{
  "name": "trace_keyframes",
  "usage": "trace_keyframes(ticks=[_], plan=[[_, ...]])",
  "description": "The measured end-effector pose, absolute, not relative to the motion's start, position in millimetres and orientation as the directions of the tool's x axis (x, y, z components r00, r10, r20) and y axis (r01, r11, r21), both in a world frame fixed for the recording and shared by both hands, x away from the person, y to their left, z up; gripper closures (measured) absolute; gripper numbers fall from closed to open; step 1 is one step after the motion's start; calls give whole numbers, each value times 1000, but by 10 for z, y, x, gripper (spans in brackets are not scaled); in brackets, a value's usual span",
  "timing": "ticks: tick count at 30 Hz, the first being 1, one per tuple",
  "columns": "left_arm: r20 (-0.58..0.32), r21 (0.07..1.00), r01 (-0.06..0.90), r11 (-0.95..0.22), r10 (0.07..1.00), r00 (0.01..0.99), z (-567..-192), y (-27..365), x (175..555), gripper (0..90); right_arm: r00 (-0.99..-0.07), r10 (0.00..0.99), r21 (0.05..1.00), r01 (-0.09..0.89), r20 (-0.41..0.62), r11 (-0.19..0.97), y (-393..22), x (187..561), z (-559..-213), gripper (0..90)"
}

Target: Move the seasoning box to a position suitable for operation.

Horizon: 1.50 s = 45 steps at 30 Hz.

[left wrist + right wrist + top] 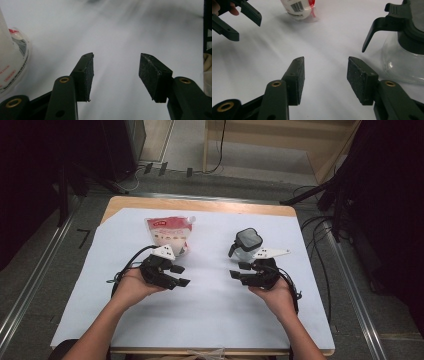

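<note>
I hold the left gripper (181, 276) just in front of the pouch (169, 234), jaws parted, nothing between them. The right gripper (239, 270) sits just in front of the glass jug (246, 245), jaws likewise parted and empty.

I note a red-and-white plastic pouch (170, 235) with a corner spout, standing upright toward the far left of the white-covered tabletop (210, 320), barcode on one face. Well apart to its right stands a clear glass jug (246, 245), upright, with a black lid and black handle turned leftward.
</note>
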<state>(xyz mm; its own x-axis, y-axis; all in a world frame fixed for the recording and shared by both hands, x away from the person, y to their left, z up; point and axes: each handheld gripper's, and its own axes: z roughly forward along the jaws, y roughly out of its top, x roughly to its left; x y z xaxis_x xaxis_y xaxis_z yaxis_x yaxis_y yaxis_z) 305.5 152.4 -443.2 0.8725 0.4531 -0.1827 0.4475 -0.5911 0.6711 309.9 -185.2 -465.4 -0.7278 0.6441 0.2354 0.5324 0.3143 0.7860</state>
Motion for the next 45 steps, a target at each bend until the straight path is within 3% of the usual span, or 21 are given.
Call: trace_keyframes(ticks=[12,45], plan=[[-281,700,494,-516,437,855,-4424,1599,3093,451,-736,646,789,513,203,338,-1861,3075,-4645,441],[-253,706,495,-507,472,844,-4353,1681,3085,440,-704,685,804,510,185,307,-1988,3094,-4605,398]])
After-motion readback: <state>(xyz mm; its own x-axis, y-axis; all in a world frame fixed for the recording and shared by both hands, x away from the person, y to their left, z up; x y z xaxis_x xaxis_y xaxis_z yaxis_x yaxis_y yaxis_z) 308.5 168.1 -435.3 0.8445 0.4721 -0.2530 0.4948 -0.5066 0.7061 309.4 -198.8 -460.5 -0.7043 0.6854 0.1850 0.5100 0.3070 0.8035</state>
